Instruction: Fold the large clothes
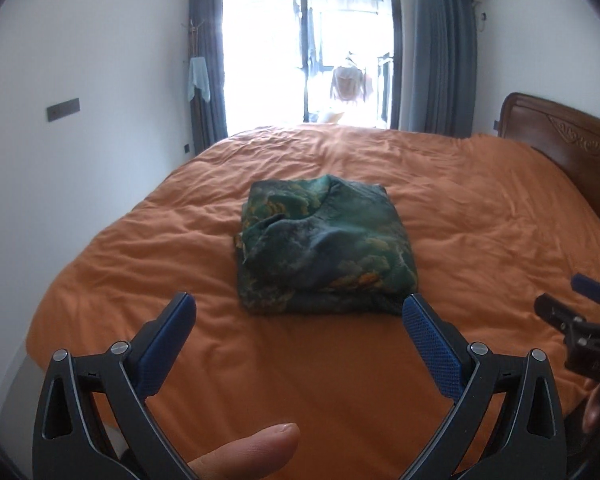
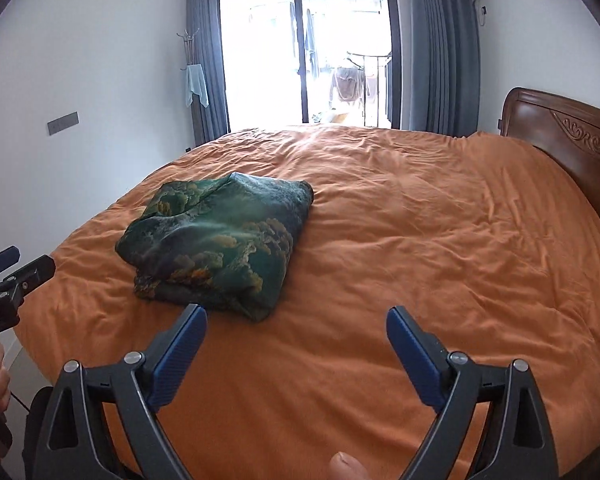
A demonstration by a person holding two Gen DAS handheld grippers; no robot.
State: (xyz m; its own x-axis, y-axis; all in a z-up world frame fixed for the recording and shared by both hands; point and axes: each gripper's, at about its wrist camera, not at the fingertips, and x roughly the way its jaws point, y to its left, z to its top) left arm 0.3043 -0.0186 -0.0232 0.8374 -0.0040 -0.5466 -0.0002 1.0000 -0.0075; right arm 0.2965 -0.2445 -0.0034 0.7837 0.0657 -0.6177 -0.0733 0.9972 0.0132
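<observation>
Garment (image 1: 324, 248) folded mid-bed, bare orange cover (image 2: 440, 240) around; left gripper (image 1: 298, 316), right gripper (image 2: 296, 326) wide, empty.

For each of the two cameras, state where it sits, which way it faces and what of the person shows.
Left wrist: on the left claw, open, facing across the orange bed at the folded green garment and window; a fingertip shows, the right claw at right.
Right wrist: on the right claw, open, facing likewise, garment left of centre; the left claw at left.
Shared: bed, garment, window, headboard.
</observation>
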